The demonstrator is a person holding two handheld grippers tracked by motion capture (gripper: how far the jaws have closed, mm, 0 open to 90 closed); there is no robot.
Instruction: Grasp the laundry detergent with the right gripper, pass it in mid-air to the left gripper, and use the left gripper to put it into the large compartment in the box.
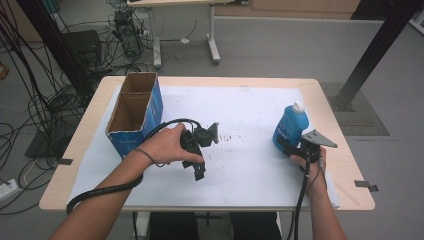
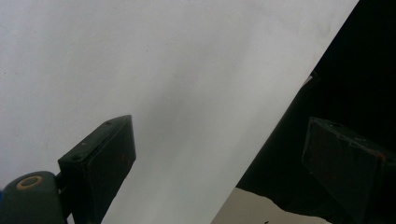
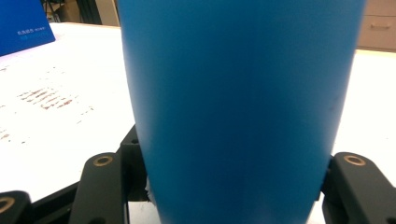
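Blue bottle (image 1: 289,126) upright, clamped in right tool (image 1: 300,148) on table (image 1: 250,107).

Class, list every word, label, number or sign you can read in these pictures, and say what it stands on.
Nothing can be quoted with certainty.
Open blue cardboard box: white lettering on its blue side in the right gripper view, too small and blurred to read.
Blue plastic bottle with white cap: pale print on its label, too blurred to read.
White table cover: reddish-brown smudges, marks, not legible writing.
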